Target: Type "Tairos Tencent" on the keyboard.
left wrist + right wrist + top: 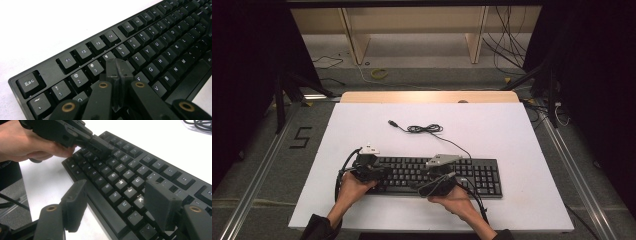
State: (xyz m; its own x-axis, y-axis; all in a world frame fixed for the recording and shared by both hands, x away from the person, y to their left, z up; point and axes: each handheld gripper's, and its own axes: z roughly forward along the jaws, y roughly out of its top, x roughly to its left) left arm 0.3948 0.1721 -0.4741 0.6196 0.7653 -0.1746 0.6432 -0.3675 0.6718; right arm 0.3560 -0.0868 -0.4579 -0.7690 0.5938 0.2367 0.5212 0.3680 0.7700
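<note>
While closed, left gripper (pixel 117 68) touches keyboard (pixel 150 50).

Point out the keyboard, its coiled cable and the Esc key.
keyboard (pixel 472 172): high view, on the keys right of the middle.
coiled cable (pixel 425 129): high view, on the bundled loops behind the keyboard.
Esc key (pixel 29 83): left gripper view, on the keycap's top.

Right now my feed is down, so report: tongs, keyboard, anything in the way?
Left tongs shut, tips on keyboard near E/R keys. Right tongs open, above right-hand letter keys. Cable coiled behind, clear.
</note>
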